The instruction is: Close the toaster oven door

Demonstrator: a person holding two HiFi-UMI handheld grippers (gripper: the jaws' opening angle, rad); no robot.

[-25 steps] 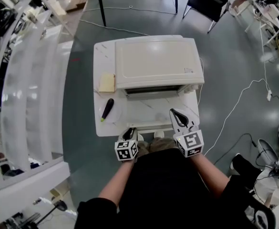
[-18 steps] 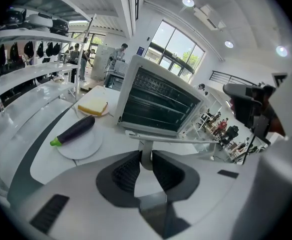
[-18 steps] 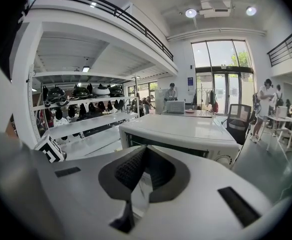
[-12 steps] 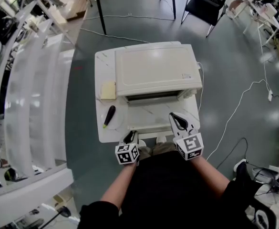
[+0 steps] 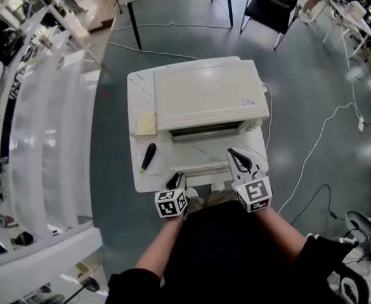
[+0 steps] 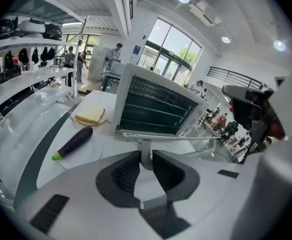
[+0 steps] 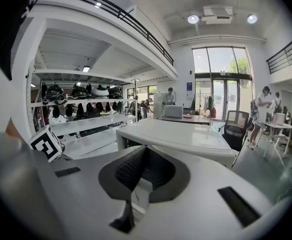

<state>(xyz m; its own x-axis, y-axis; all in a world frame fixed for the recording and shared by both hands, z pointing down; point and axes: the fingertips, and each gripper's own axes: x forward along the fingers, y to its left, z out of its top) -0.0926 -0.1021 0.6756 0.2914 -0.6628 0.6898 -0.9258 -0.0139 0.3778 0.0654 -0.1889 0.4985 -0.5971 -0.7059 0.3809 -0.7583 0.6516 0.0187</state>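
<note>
The white toaster oven (image 5: 207,94) stands on a small white table (image 5: 134,176). Its door (image 5: 198,152) lies open and flat toward me, and the wire racks (image 6: 155,109) inside show in the left gripper view. My left gripper (image 5: 177,177) is at the door's front edge. There its jaws (image 6: 146,156) are shut on the left post of the door handle (image 6: 170,138). My right gripper (image 5: 231,152) hovers over the right part of the open door, shut (image 7: 142,151) with nothing in it, and it points over the oven's top (image 7: 170,134).
An eggplant (image 5: 147,157) lies on a plate left of the door, and a bread slice (image 5: 146,123) sits on a plate behind it. White curved shelving (image 5: 45,125) runs along the left. Cables (image 5: 318,138) trail on the floor to the right, and a black chair (image 5: 277,5) stands far back.
The head view has shifted slightly. Both grippers stay at the front of the open door, and the door still lies flat.
</note>
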